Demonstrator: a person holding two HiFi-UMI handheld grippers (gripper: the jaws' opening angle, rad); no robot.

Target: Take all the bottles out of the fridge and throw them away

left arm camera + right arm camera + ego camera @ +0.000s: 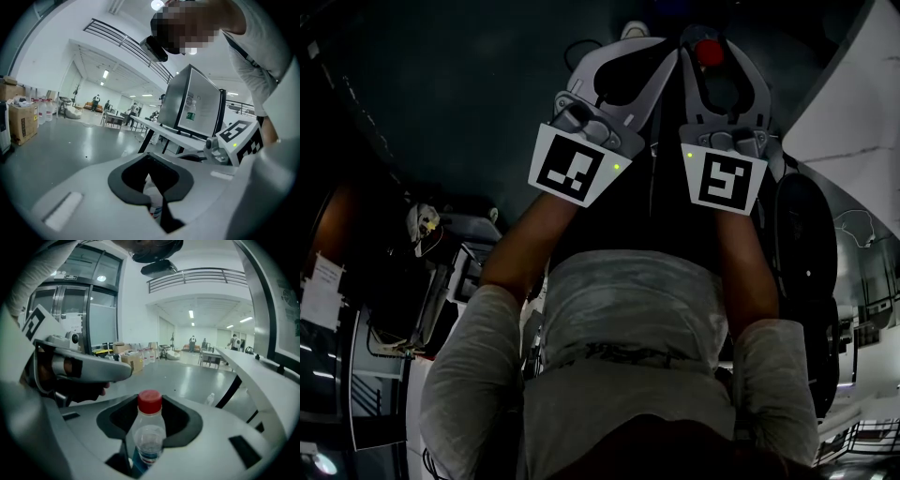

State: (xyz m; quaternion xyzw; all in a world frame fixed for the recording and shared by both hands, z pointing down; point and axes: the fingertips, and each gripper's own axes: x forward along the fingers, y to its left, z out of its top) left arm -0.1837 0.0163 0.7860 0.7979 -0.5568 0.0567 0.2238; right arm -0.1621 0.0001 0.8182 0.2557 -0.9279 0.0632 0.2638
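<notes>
My right gripper [149, 420] is shut on a clear bottle [148, 439] with a red cap [150, 402] and a blue label. The cap pokes up between the jaws, and it shows again as a red cap [708, 52] in the head view. My left gripper [151, 177] is closed round a pale bottle [153, 199], most of it hidden by the jaws. In the head view the left gripper [628, 56] and the right gripper [712, 67] are held side by side over dark floor. A silver fridge [192, 108] stands on a white table [154, 129], with a bottle [190, 111] at its front.
Cardboard boxes [21, 123] stand along the left wall, and more boxes [129, 359] show in the right gripper view. A loose bottle [209, 399] lies on the floor by the white table [262, 366]. People stand far off in the hall. A white slab [853, 112] lies to my right.
</notes>
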